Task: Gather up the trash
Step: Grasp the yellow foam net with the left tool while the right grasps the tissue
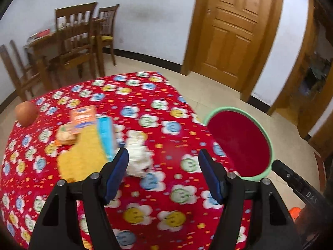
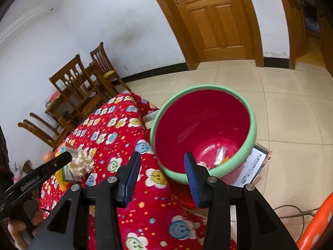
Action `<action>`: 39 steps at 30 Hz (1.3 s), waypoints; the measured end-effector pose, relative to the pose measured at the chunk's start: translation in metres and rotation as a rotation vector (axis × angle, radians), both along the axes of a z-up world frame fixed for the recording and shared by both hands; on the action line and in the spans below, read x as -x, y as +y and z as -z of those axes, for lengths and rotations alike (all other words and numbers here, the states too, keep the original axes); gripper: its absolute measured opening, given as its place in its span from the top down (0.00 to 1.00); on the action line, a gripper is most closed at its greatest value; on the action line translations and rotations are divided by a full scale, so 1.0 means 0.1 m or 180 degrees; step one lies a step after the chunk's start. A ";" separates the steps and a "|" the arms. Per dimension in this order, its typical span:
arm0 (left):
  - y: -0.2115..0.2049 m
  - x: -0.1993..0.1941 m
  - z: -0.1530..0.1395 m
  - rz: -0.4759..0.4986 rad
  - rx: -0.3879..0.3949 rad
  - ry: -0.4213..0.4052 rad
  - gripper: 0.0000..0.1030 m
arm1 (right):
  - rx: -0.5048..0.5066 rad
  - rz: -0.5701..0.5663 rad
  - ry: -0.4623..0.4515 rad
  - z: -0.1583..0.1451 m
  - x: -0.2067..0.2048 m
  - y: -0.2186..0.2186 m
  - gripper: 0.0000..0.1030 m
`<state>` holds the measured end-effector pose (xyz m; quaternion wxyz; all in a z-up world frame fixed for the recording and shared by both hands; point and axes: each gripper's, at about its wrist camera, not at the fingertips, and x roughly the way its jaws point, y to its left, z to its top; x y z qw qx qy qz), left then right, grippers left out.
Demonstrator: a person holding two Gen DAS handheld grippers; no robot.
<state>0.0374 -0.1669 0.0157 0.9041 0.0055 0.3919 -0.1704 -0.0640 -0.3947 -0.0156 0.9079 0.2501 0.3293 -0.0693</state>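
A crumpled white paper wad (image 1: pixel 137 156) lies on the red flowered tablecloth (image 1: pixel 162 129), just ahead of my left gripper's (image 1: pixel 163 158) left finger. The left gripper is open and empty above the cloth. The wad also shows in the right wrist view (image 2: pixel 81 162). My right gripper (image 2: pixel 161 162) is open and empty, held over the table edge next to the red bin with a green rim (image 2: pixel 252 129). The bin holds a few scraps of trash (image 2: pixel 220 153). The bin also shows at the right in the left wrist view (image 1: pixel 270 143).
On the table lie a blue box (image 1: pixel 107 135), an orange packet (image 1: pixel 83 117), a yellow cloth (image 1: pixel 83 156), a small snack pack (image 1: pixel 65 135) and an orange fruit (image 1: pixel 26 113). Wooden chairs (image 1: pixel 77 41) and a door (image 1: pixel 231 31) stand behind. A printed box (image 2: pixel 255 166) lies beside the bin.
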 end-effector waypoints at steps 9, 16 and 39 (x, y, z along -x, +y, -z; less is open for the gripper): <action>0.39 -0.08 0.08 -0.0351 -0.0028 0.0067 0.33 | 0.0052 -0.0142 0.0007 -0.03 -0.08 0.23 0.57; 0.58 -0.16 0.21 -0.0486 0.0012 0.0134 0.33 | 0.0075 -0.0197 0.0028 -0.04 -0.11 0.31 0.57; 1.02 -0.19 0.33 -0.0425 0.0648 0.0394 0.89 | 0.0101 -0.0713 0.0125 -0.01 -0.50 0.96 0.56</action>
